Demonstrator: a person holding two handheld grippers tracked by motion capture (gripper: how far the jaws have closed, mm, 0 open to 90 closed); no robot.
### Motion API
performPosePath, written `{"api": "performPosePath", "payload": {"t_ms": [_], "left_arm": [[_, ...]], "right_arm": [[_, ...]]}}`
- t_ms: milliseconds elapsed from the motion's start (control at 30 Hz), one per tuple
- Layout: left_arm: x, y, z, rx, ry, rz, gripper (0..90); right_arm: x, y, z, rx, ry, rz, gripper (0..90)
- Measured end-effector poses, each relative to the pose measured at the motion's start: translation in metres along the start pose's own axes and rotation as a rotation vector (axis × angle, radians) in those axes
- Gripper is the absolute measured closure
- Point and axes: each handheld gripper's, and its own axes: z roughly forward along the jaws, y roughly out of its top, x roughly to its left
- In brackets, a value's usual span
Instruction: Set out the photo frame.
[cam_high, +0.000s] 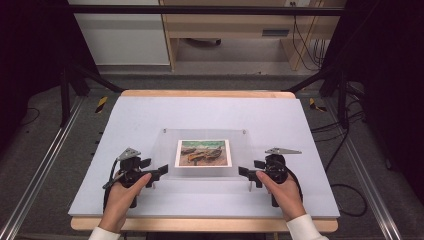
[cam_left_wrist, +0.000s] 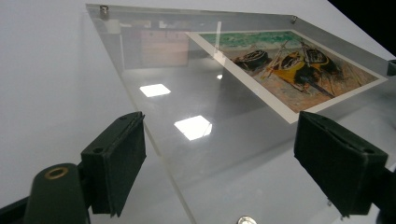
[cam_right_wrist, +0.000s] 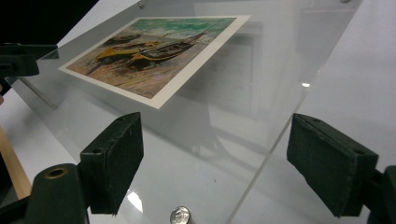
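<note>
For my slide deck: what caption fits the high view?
Two hand-held grippers, left and right, open at either side of a clear acrylic frame holding a boat picture.

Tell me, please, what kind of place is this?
Probably a lab recording station, not a home. A table with a grey top stands inside a dark metal frame, cables trail over the grey floor, and a clear acrylic picture frame lies alone as the work piece.

clear acrylic frame plate (cam_high: 205, 152): middle of the counter (cam_high: 150, 112), nearer its front edge | printed boat picture (cam_high: 203, 152): inside the plate, centred | left tool (cam_high: 161, 170): at plate's front-left corner | right tool (cam_high: 243, 172): at plate's front-right corner
</note>
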Motion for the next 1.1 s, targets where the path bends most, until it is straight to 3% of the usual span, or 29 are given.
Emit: {"api": "performPosePath", "payload": {"t_ms": [600, 833, 1100], "left_arm": [[0.0024, 0.0032, 0.0016, 0.018, -0.004, -0.006, 17.5], [0.0012, 0.0032, 0.0005, 0.028, -0.003, -0.016, 17.0], [0.0021, 0.0029, 0.0001, 0.035, -0.012, -0.03, 16.8]], "right_arm": [[0.0008, 0.0019, 0.001, 0.022, -0.006, 0.034, 18.9], [0.0026, 0.0002, 0.0003, 0.038, 0.017, 0.074, 19.6], [0.0025, 0.0006, 0.002, 0.04, 0.021, 0.076, 19.0]]}}
